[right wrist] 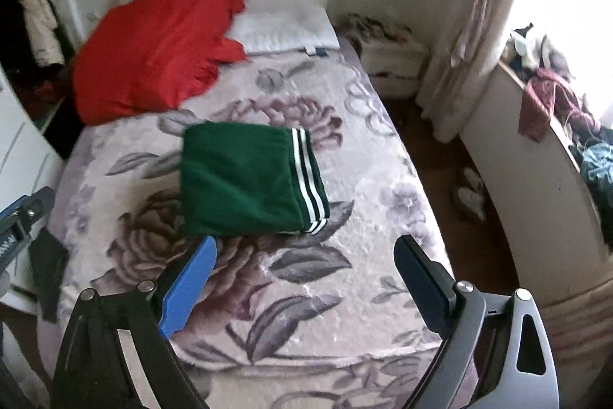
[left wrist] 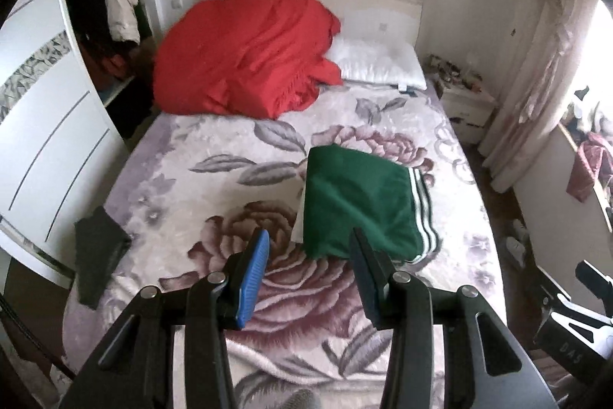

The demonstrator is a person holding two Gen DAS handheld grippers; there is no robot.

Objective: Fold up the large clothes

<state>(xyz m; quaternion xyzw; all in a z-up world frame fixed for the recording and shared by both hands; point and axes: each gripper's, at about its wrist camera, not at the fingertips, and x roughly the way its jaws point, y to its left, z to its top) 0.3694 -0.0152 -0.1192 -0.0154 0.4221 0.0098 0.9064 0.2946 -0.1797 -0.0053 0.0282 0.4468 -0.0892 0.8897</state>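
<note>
A dark green garment [left wrist: 360, 206] with white stripes along one edge lies folded into a neat rectangle on the flowered bedspread [left wrist: 191, 179]. My left gripper [left wrist: 309, 234] hovers above the bed just short of the garment's near edge, jaws partly apart with nothing between them. In the right wrist view the same green garment [right wrist: 241, 179] lies beyond my right gripper [right wrist: 305, 241], which is held high over the bedspread [right wrist: 364, 217] with its jaws wide and empty. Neither gripper touches the cloth.
A heaped red blanket [left wrist: 245, 56] and a white pillow [left wrist: 379, 64] lie at the head of the bed. A dark folded cloth [left wrist: 99, 252] hangs over the left edge. A white wardrobe [left wrist: 46, 125] stands left; a nightstand [left wrist: 465, 102], curtain and cluttered ledge [right wrist: 555, 102] stand right.
</note>
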